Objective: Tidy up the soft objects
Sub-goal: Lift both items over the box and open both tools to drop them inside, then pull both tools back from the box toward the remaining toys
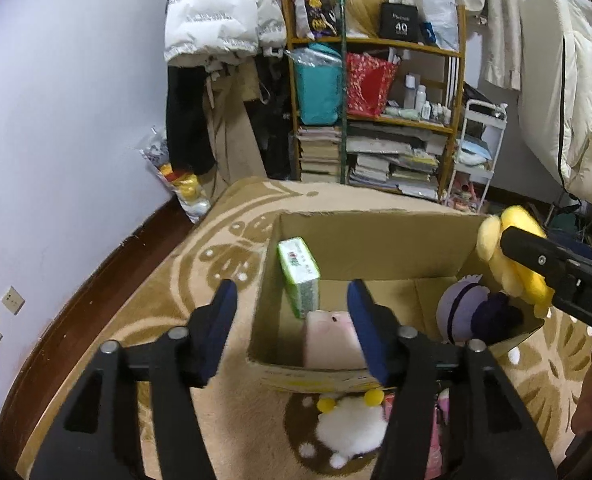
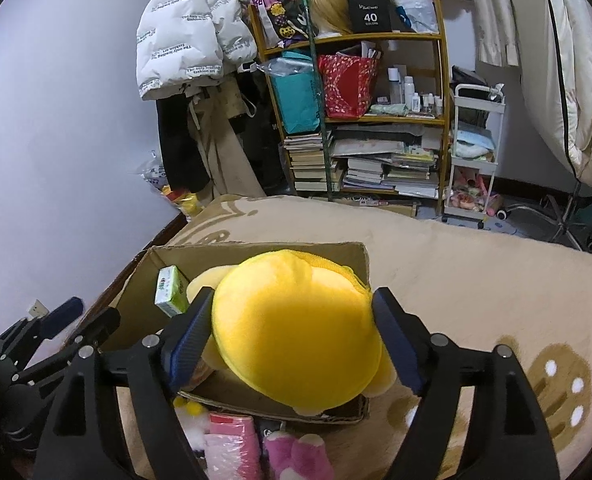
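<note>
Through my left wrist camera, my left tool (image 1: 292,320) hangs spread apart with nothing between its fingers, poised over the near left corner of the cardboard box (image 1: 376,236), which sits on the beige patterned blanket (image 1: 220,256). Inside the box a green tissue pack (image 1: 299,270) leans on the left wall, a pale pink plush (image 1: 328,340) lies below it, and a purple plush (image 1: 476,312) sits at the right. A white plush with yellow pom-poms (image 1: 350,424) lies on the blanket just outside the near wall. Through my right wrist camera, my right tool (image 2: 292,344) is pinching the yellow plush (image 2: 296,328) above the box, and pink soft items (image 2: 232,444) lie near the box's front edge.
</note>
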`<state>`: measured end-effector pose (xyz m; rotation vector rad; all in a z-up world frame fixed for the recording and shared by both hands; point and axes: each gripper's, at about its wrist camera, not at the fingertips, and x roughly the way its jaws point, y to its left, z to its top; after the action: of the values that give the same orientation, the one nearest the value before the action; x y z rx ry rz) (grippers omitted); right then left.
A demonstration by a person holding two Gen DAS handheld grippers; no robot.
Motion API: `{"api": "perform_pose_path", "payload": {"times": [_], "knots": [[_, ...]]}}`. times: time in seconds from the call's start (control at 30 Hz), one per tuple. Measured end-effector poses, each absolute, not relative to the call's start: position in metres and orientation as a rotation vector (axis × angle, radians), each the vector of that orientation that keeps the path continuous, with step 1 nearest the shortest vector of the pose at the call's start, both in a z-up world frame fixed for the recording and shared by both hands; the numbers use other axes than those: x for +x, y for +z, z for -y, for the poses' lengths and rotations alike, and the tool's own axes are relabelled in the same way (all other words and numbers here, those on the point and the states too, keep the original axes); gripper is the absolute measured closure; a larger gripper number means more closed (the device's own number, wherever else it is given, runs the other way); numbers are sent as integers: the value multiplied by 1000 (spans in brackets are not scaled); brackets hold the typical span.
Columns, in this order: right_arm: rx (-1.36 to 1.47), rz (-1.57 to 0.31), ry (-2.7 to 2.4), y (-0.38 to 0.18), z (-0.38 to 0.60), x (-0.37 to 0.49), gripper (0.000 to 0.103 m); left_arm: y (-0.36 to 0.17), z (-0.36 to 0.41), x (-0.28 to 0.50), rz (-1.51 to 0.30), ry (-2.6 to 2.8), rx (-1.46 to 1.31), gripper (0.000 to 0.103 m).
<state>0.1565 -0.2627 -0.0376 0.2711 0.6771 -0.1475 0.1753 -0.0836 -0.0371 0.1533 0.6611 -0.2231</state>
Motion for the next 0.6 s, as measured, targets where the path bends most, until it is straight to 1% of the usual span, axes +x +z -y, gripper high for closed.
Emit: {"api": "perform_pose_path", "payload": {"times": [0.03, 0.07, 0.13, 0.17, 0.23, 0.3, 0.43, 0.5, 0.6], "knots": [[278, -674, -141, -37, 263, 156, 15, -36, 83, 174, -661, -220, 158, 46], [286, -668, -134, -36, 264, 156, 10, -35, 82, 172, -656, -206, 163, 45], [303, -659, -126, -35, 265, 153, 2, -32, 82, 170, -653, -193, 168, 38], [307, -654, -128, -34, 265, 152, 0, -30, 81, 168, -650, -191, 167, 34], [303, -656, -145, -32, 264, 149, 0, -27, 79, 163, -650, -187, 158, 31], [296, -667, -162, -29, 264, 145, 0, -24, 77, 159, -651, -189, 151, 25], [312, -670, -182, -25, 265, 134, 0, -17, 74, 149, -651, -191, 152, 20], [324, -672, -184, -24, 267, 128, 0, -15, 74, 144, -661, -185, 156, 14], [334, -674, -190, -21, 267, 117, 0, -12, 70, 133, -657, -160, 140, 12]]}}
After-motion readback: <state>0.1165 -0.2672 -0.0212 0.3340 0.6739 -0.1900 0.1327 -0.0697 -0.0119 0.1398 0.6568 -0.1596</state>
